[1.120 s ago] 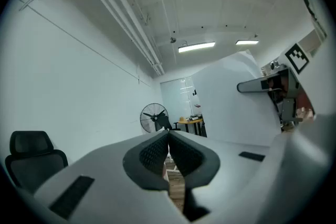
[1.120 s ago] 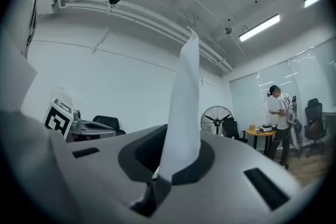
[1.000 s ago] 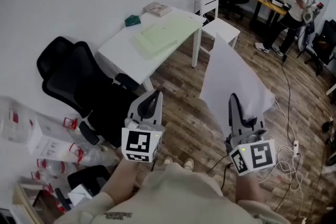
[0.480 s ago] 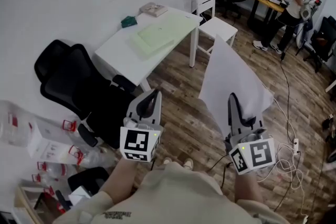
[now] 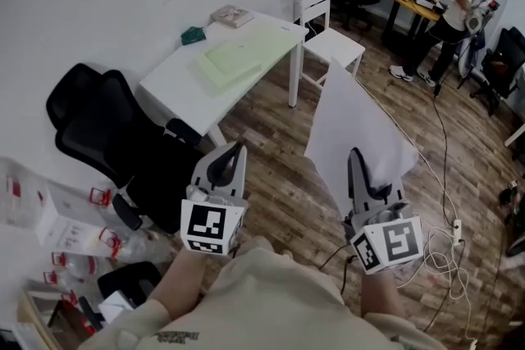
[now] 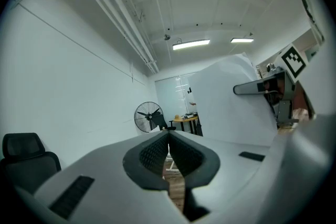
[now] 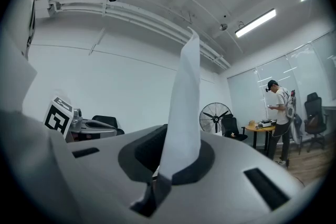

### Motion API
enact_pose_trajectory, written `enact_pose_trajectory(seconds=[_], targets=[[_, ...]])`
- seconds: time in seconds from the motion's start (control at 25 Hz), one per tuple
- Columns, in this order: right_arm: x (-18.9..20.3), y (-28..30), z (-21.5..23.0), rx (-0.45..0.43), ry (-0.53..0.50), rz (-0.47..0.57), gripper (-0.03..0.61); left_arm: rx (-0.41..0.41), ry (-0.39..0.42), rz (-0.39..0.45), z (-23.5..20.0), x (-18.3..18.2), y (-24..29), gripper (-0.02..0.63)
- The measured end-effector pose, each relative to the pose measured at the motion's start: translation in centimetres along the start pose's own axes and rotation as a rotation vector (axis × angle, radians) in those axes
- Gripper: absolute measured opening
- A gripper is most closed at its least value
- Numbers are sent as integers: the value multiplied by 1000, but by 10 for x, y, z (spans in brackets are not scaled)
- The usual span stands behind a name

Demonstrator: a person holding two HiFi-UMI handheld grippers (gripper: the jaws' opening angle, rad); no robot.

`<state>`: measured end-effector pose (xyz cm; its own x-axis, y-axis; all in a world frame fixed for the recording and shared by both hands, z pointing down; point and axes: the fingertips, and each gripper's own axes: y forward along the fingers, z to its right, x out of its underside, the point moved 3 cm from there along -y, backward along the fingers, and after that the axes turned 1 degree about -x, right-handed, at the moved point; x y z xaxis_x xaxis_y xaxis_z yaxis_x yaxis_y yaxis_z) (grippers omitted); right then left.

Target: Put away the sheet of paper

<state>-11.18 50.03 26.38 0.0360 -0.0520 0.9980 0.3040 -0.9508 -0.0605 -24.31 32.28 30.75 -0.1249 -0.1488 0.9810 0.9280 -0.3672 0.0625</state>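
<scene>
Item: large white sheet of paper, upright, lower edge pinched in my right gripper jaws, right of the white rectangular tabletop. My left gripper: jaws pressed together, empty.

The sheet of paper pinched in the right tool looked thin, matt and white. The left tool had a smooth grey plastic shell and ribbed black rubbery pads. Beyond it, the counter was smooth white, the floor wood-grained planks, and the chair matt black.
</scene>
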Motion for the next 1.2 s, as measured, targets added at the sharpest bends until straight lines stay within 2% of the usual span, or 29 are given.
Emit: enact_pose_trajectory(seconds=[0.72,1.2], targets=[[15,25,28,-5,5,-35,23,18,-4,-13,0,7,40,21],[27,100,45,-39,-12,-71,23,24,-13,-24,-34,17,99,21]])
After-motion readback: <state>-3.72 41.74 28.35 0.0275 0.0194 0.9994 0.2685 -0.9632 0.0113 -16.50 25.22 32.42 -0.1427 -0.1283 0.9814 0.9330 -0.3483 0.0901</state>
